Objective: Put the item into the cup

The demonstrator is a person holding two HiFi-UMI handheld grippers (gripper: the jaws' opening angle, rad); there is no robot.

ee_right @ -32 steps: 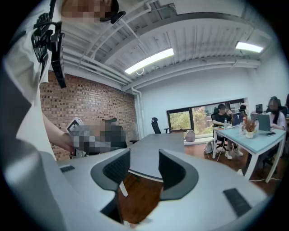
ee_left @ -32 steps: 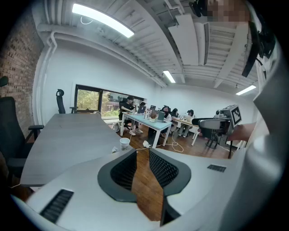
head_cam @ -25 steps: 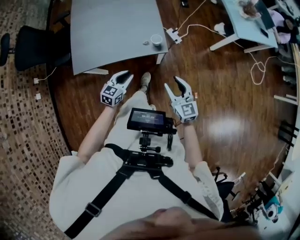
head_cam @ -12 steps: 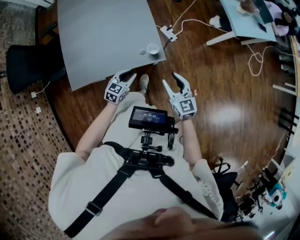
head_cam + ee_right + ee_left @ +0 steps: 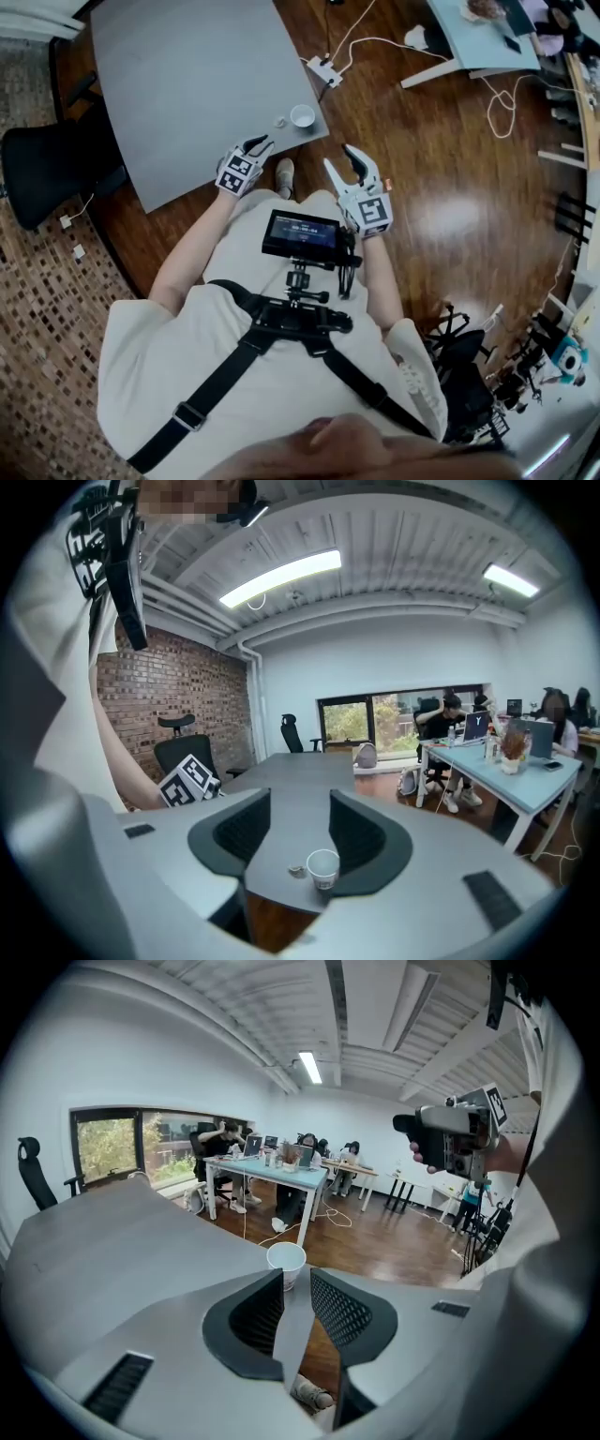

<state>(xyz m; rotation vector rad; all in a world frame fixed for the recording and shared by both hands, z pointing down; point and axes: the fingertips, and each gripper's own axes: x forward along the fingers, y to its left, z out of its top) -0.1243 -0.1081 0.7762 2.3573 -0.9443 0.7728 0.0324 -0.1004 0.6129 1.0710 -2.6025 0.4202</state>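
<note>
A white paper cup (image 5: 302, 115) stands near the front right corner of the grey table (image 5: 187, 84). A small pale item (image 5: 279, 121) lies on the table just left of it. My left gripper (image 5: 254, 144) is open at the table's front edge, short of the item, with nothing between its jaws. In the left gripper view the cup (image 5: 286, 1262) shows just beyond the open left gripper (image 5: 298, 1283). My right gripper (image 5: 343, 160) is open and empty over the wooden floor, right of the table. In its view the cup (image 5: 322, 867) and item (image 5: 296, 871) lie ahead of the right gripper (image 5: 298, 832).
A black office chair (image 5: 47, 159) stands left of the table. A power strip (image 5: 322, 72) and cables lie on the wooden floor behind the cup. Another desk (image 5: 487, 37) with seated people is at the top right. A monitor (image 5: 302, 237) hangs on the person's chest.
The table with cup and item has drawn closer. The left gripper moved forward up to the table edge; the right gripper kept its place. Both stayed open.
</note>
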